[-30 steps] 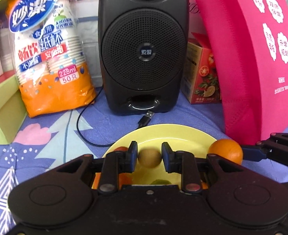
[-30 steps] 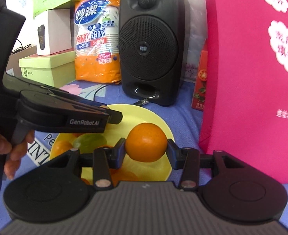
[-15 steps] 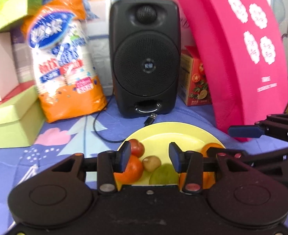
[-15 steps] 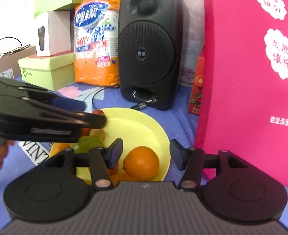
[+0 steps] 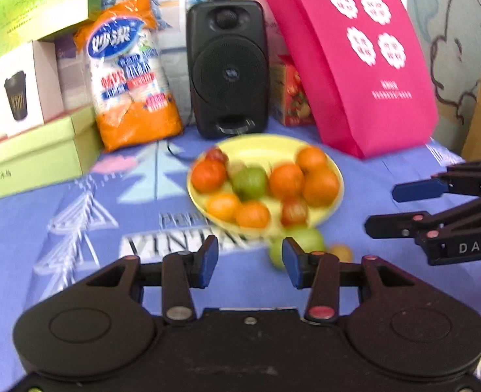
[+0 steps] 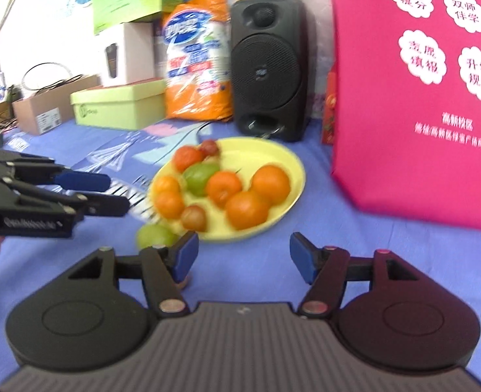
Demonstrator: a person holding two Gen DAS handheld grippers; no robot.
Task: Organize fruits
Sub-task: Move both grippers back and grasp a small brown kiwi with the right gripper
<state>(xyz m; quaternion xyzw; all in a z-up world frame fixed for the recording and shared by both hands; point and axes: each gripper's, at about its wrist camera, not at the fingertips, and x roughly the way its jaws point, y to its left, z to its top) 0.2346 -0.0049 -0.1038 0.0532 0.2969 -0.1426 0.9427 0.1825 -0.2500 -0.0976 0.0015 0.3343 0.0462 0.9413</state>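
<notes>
Left wrist view is smeared by motion, so the fruits (image 5: 263, 189) heaped on the yellow plate (image 5: 335, 196) at frame centre can be told only as orange, green and reddish blobs. A green fruit (image 5: 305, 238) lies on the blue table (image 5: 77, 245) just below the plate's near rim, partly hidden behind one finger of the left tool (image 5: 249, 258), and a small yellowish fruit (image 5: 340, 253) beside it is half covered. The left tool is seen spread with nothing between its pads. At the right edge the right tool (image 5: 384, 209) is cut off by the frame. In the right wrist view the right tool (image 6: 243, 254) is spread wide, its jaws having just been opening, nothing pinched. Lettering on the pink bag (image 6: 420, 98) is only partly readable.
</notes>
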